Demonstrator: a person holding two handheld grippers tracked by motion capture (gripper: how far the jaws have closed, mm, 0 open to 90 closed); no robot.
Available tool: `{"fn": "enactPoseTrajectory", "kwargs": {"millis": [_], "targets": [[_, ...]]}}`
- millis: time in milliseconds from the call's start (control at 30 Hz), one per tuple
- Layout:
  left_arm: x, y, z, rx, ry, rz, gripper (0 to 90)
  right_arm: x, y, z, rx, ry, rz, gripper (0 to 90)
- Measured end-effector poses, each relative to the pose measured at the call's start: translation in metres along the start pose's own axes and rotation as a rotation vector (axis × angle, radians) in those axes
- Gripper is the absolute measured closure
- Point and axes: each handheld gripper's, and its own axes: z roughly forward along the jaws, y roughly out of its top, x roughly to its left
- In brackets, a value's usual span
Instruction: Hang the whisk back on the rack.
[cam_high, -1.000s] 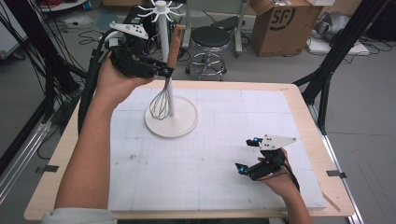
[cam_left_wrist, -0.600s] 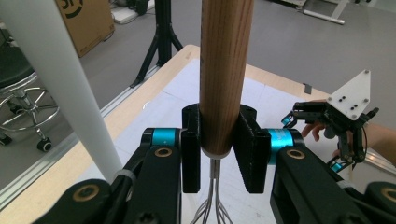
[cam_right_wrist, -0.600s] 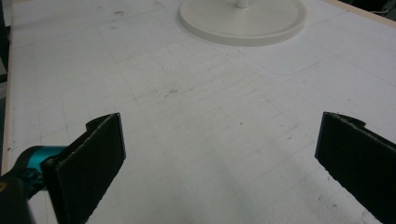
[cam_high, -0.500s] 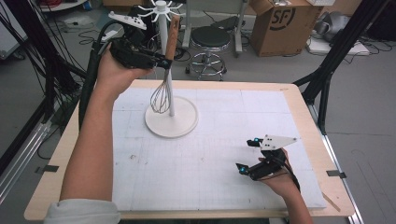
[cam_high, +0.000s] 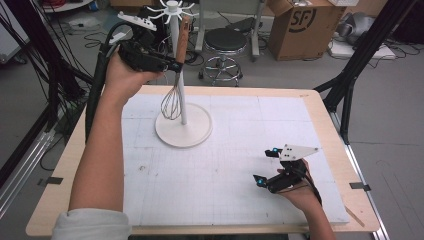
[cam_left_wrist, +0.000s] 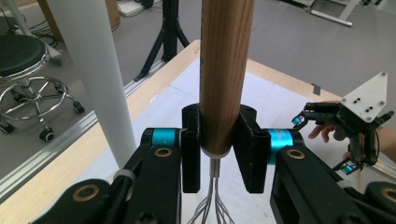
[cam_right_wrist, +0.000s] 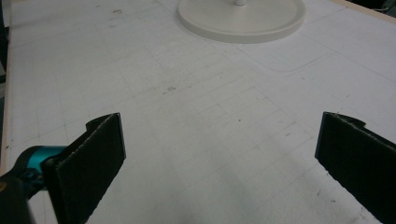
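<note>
A whisk with a wooden handle (cam_high: 182, 36) (cam_left_wrist: 225, 70) and wire head (cam_high: 171, 102) hangs upright beside the pole of a white rack (cam_high: 178, 75). My left gripper (cam_high: 171, 64) (cam_left_wrist: 219, 149) is shut on the lower end of the handle, held high over the rack's round base (cam_high: 183, 131). The handle's top is near the rack's hooks (cam_high: 172, 7). My right gripper (cam_high: 267, 166) (cam_right_wrist: 219, 163) rests near the table's front right with its jaws wide apart and nothing between them.
A white gridded mat (cam_high: 240, 165) covers the wooden table (cam_high: 330, 135). Behind the table stand a stool (cam_high: 226, 45), a cardboard box (cam_high: 300, 25) and black tripod legs (cam_high: 350, 70). Cables hang at the left.
My left gripper has lifted the whisk higher along the rack's pole, toward the hooks. The right gripper has stayed where it was.
</note>
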Motion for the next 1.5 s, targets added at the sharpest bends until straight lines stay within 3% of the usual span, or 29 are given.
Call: {"fn": "enactPoseTrajectory", "kwargs": {"millis": [367,600,633,867,1100,1300,1500], "targets": [[0.004,-0.001,0.004,0.005,0.016,-0.002,73.3,0.001,0.0,-0.001,-0.002,0.0,0.009,0.7],[0.003,-0.002,0.005,0.027,-0.005,-0.003,70.9,0.001,0.0,-0.001,-0.001,0.0,0.006,0.7],[0.002,-0.003,0.005,0.031,0.002,-0.008,63.8,0.001,0.0,-0.001,-0.001,0.001,0.006,0.7],[0.0,-0.007,0.002,0.032,0.029,-0.009,50.5,0.002,0.0,-0.001,-0.001,0.0,0.004,0.7],[-0.004,-0.017,0.003,0.037,0.03,-0.002,40.3,0.001,0.0,-0.001,-0.004,0.001,0.002,0.7],[-0.012,-0.021,-0.002,0.025,0.027,0.021,33.2,0.001,0.0,-0.002,-0.01,0.0,0.003,0.7],[-0.017,-0.03,-0.006,0.002,0.024,0.018,26.2,0.002,0.001,-0.001,-0.008,-0.002,-0.004,0.7]]}}
